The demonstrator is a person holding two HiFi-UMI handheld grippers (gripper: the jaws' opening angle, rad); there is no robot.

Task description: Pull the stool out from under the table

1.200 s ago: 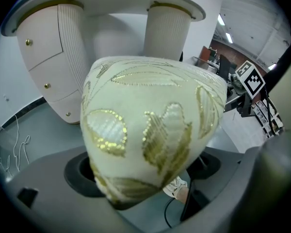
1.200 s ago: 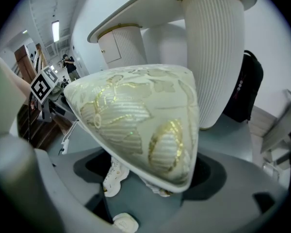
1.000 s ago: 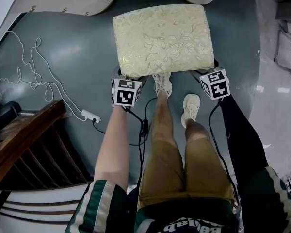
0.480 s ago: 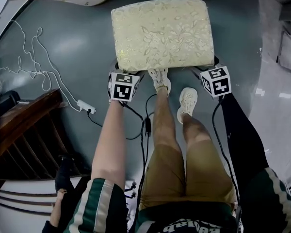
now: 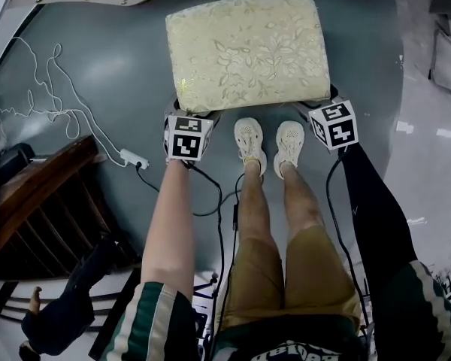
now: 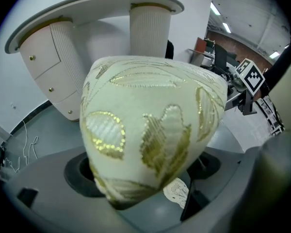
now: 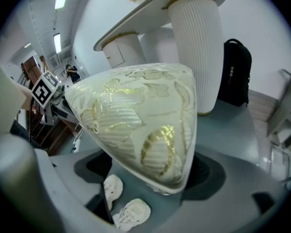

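Cream brocade stool (image 5: 248, 53) gripped at both near corners.
Left tongs (image 5: 191, 116) and right tongs (image 5: 322, 105) clenched on padded rectangular gold-leaf top; stands on smooth grey floor (image 5: 98, 74), before ribbed white counter (image 6: 148, 33).

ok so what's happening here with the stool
A person holds a gripper in each hand. The left gripper is shut on one near corner of the cream and gold stool, the right gripper on the other. The stool stands on the grey floor, out in front of the white table, with the person's shoes side by side just behind it.
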